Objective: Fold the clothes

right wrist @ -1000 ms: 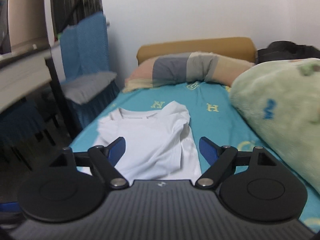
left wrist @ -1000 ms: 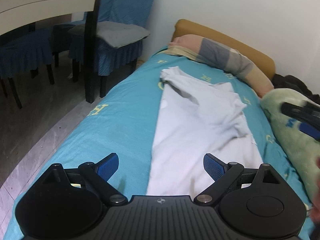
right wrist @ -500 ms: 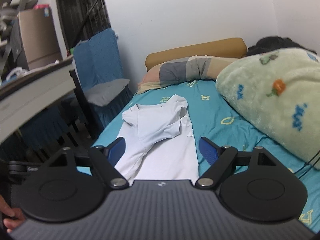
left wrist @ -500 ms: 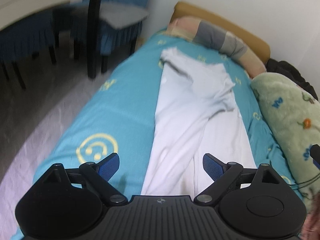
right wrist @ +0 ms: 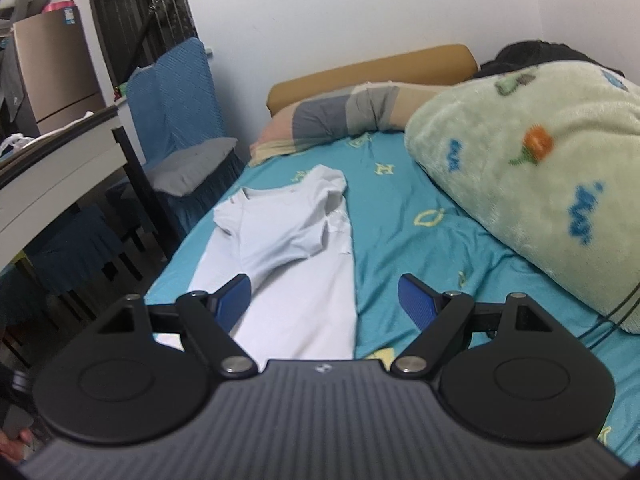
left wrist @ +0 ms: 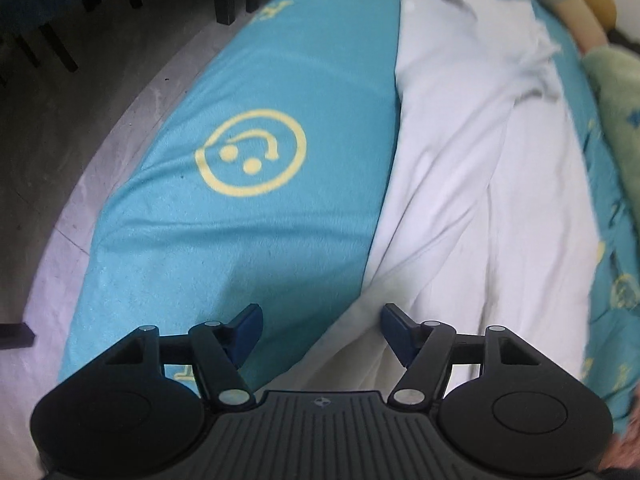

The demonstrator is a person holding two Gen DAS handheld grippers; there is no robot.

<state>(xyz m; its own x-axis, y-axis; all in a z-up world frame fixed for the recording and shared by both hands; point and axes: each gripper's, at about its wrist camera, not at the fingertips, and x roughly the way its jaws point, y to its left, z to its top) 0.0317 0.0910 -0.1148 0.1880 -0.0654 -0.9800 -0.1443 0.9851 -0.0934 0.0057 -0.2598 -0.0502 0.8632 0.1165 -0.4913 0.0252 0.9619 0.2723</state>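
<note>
On the turquoise bed sheet lies a soft white cotton T-shirt, partly folded lengthwise. The left gripper points down over its near hem corner, fingers closing, not yet pinching. The right gripper hovers, fingers wide. Limp, light cloth: probably best pinched at the hem.

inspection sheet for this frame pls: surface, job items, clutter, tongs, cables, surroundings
Surface: bed with a teal sheet, yellow prints on it.
Job's things: one white T-shirt lying lengthwise, one side already folded inward, collar toward the pillow.
Clutter: green fleece blanket bunched along the far side of the bed.
Tongs: left tongs pointing down over the shirt's near corner, closing, pads not pressing cloth; right tongs open, empty, above the shirt's lower part.
Cables: thin dark cable below the blanket's edge.
Surroundings: blue-covered chair, table, cardboard box, white wall.
</note>
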